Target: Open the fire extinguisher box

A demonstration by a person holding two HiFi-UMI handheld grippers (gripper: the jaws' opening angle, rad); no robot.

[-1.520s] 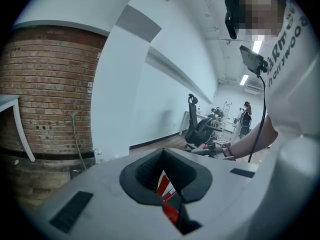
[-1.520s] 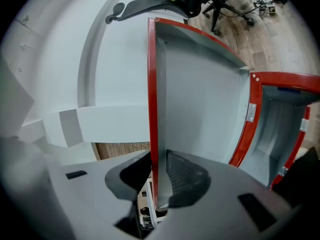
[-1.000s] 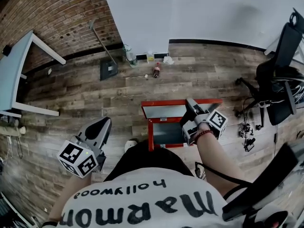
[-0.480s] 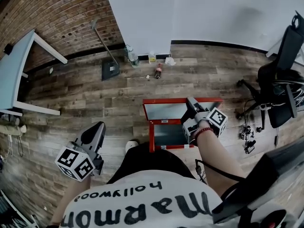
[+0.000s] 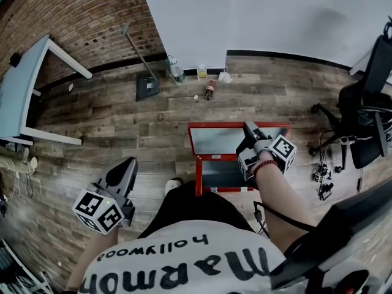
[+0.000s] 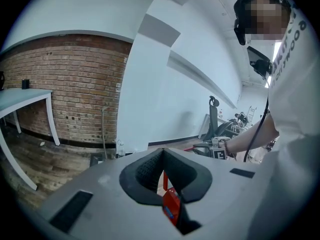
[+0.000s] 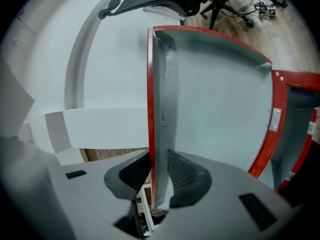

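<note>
Head view shows the wooden floor (image 5: 122, 121) with the red fire extinguisher box (image 5: 215, 175) just in front of the person, its grey-lined door (image 5: 217, 141) swung open. The right gripper (image 5: 249, 128) is clamped on the door's edge. The left gripper (image 5: 127, 163) hangs well apart from the box, jaws together and empty.

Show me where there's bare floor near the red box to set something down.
Bare boards lie between the red box and the pale table, and beyond its open door, right of the bottles. The right gripper grips that door. Crowded: dustpan and bottles by the wall, office chair and cables at right.
</note>
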